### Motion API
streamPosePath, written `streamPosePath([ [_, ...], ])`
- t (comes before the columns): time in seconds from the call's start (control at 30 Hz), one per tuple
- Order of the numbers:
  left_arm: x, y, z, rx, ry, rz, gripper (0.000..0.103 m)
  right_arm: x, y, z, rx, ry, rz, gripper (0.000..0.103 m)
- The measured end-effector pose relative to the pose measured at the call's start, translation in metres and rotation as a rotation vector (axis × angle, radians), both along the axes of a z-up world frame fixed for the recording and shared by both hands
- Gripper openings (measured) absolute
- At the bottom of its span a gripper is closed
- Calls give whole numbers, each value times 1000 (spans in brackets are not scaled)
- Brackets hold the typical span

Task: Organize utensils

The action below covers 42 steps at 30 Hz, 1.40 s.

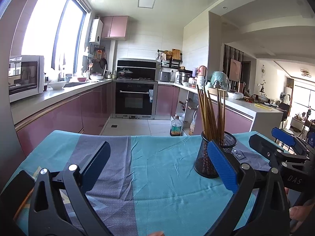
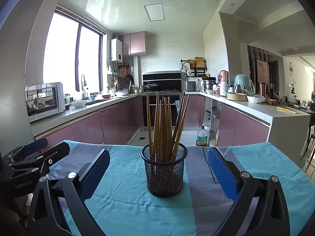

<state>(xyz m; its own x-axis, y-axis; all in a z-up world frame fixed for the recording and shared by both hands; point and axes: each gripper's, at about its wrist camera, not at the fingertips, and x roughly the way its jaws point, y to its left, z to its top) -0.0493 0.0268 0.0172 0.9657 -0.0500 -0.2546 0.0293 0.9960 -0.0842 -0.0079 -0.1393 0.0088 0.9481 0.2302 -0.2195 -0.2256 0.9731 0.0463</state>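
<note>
A black mesh cup (image 2: 164,172) stands upright on the blue cloth-covered table (image 2: 126,200). Several brown wooden chopsticks (image 2: 163,125) stand in it, fanned out. My right gripper (image 2: 160,169) is open, its jaws wide on either side of the cup and touching nothing. In the left wrist view the same mesh cup (image 1: 206,157) with chopsticks (image 1: 210,114) sits just behind the right finger. My left gripper (image 1: 159,161) is open and empty, to the left of the cup. The right gripper (image 1: 275,143) shows at the far right of that view, the left gripper (image 2: 45,147) at the far left of the right wrist view.
Beyond the table's far edge (image 1: 137,135) lies a kitchen floor with an oil bottle (image 2: 201,135). Pink cabinets and counters run along both sides, with a microwave (image 2: 46,100) on the left and an oven (image 1: 135,98) at the back. A person's fingers (image 1: 299,210) hold the handle.
</note>
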Motion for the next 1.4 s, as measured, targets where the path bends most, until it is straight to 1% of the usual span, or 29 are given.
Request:
streamPosePath([
  [0.9,-7,-9,-2,18,-11,-10,97,-16,-9,3,7,-5,-30,96],
  [1.4,-9,-11,-2,21,-12,-11,97,-16,-11,6,7,-13,-35,96],
])
